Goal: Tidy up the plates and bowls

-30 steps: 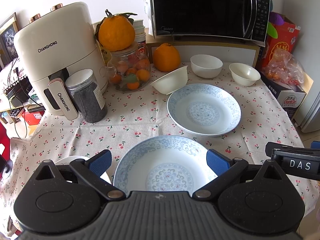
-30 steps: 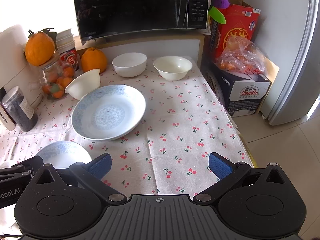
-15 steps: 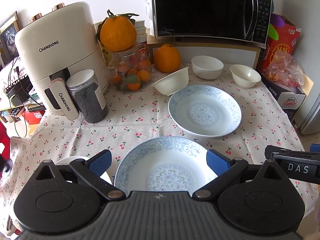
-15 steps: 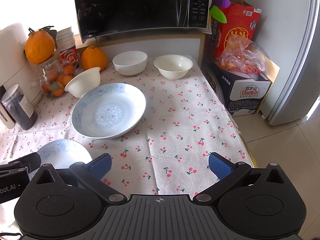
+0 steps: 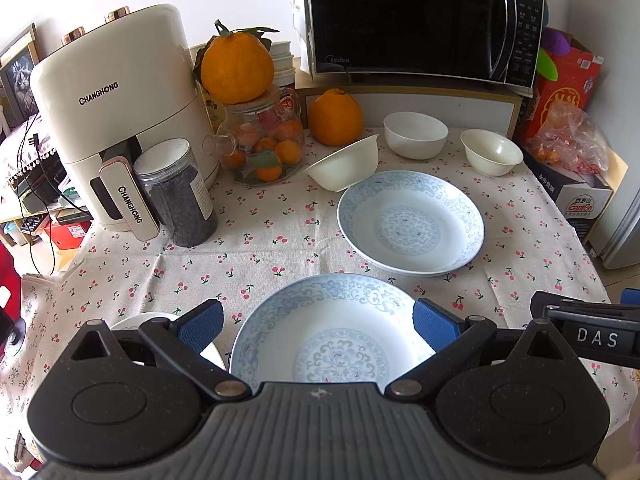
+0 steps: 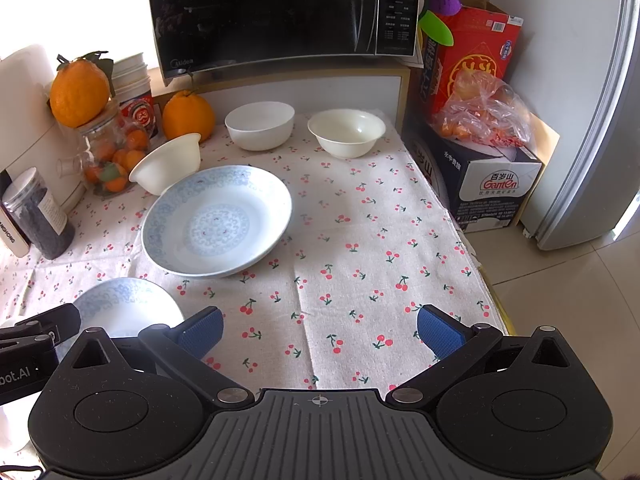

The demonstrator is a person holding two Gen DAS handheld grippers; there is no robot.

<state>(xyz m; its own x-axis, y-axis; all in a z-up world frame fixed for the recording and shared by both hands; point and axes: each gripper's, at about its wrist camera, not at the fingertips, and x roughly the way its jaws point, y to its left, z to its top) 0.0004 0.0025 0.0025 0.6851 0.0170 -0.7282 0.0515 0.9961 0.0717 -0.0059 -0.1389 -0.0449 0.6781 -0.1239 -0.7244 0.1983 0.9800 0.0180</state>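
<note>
Hovering w/ left hand-held gripper (image 5: 318, 318) spread wide over near blue-patterned plate (image 5: 332, 336), not touching. Holding right hand-held gripper (image 6: 320, 326) spread too, above bare cherry-print surface (image 6: 360, 240). Sitting further back: bigger patterned plate (image 6: 218, 220), tilted bowl (image 6: 168, 162) touching its rim, 2 white bowls (image 6: 260, 124) nr microwave (image 6: 280, 12).

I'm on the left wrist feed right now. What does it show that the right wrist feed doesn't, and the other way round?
Left wrist only: the full cream air fryer, a framed picture at the far left, and the near plate whole, lying between the open fingers of the left hand-held gripper.

Right wrist only: the tiled floor, the fridge door at length, and bare tablecloth under the open right hand-held gripper.

Both: the microwave, the far plate, three white bowls, two large oranges and the dark jar.
</note>
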